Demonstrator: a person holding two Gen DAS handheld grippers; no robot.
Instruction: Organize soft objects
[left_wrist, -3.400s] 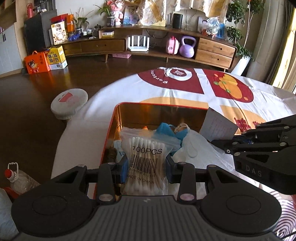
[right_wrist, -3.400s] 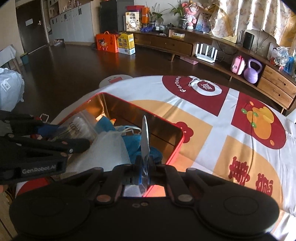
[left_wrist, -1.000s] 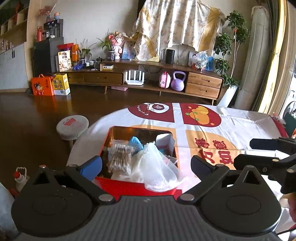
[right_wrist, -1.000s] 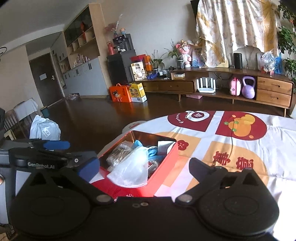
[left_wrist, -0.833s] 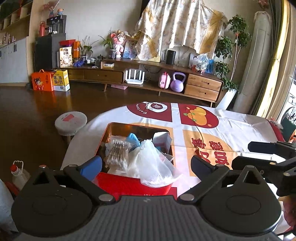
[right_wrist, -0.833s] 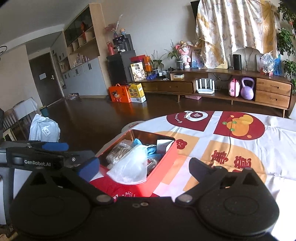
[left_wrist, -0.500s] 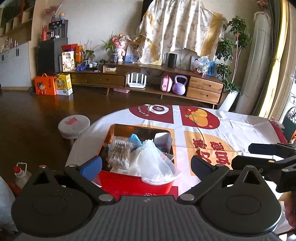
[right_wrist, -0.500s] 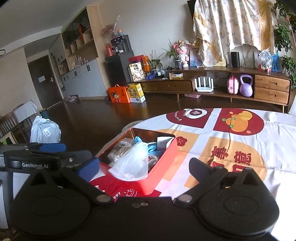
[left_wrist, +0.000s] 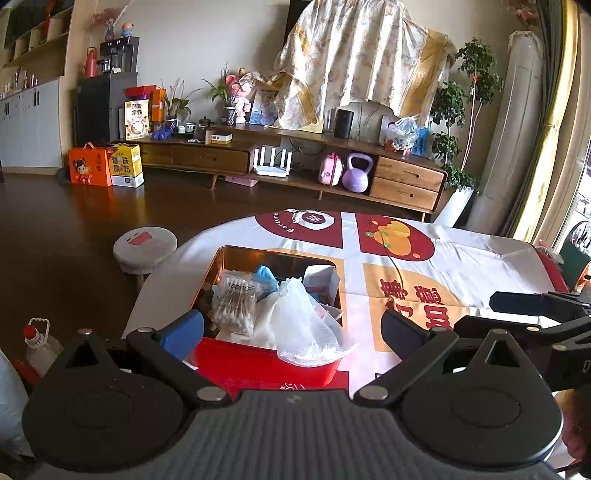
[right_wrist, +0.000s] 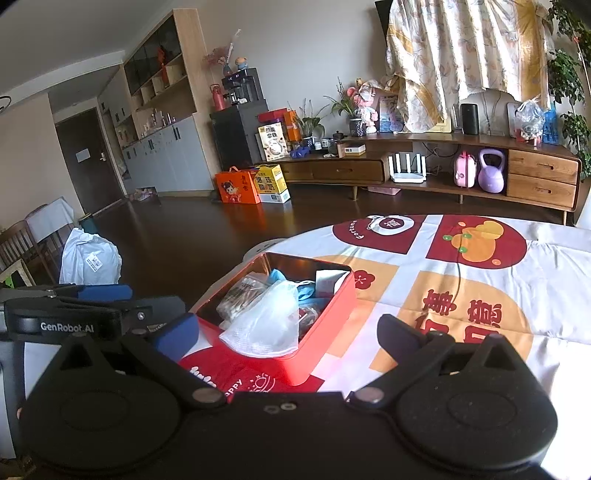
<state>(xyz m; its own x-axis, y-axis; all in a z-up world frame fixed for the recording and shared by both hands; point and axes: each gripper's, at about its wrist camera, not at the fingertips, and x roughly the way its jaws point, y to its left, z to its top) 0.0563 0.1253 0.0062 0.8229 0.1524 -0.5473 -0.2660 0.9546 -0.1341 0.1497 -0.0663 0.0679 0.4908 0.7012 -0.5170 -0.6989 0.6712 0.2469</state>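
A red tin box (left_wrist: 258, 363) (right_wrist: 325, 339) stands on the table near its left edge. It holds a bag of cotton swabs (left_wrist: 234, 304) (right_wrist: 240, 299), a clear plastic bag (left_wrist: 306, 326) (right_wrist: 264, 326), a blue item (left_wrist: 264, 275) and a small white carton (left_wrist: 319, 277). My left gripper (left_wrist: 291, 328) is open and empty, held back above the box's near side. My right gripper (right_wrist: 286, 328) is open and empty, also held back from the box. Each gripper shows at the edge of the other's view.
The table wears a white cloth with red and orange prints (left_wrist: 399, 236) (right_wrist: 476, 240). A round stool (left_wrist: 144, 243) stands on the floor beside it. A plastic bottle (left_wrist: 38, 345) and a white sack (right_wrist: 90, 258) sit on the floor at left.
Both grippers held items in the box 3.4 s ago, then released them and pulled back and up. Over the last second they stay open and drift only slightly.
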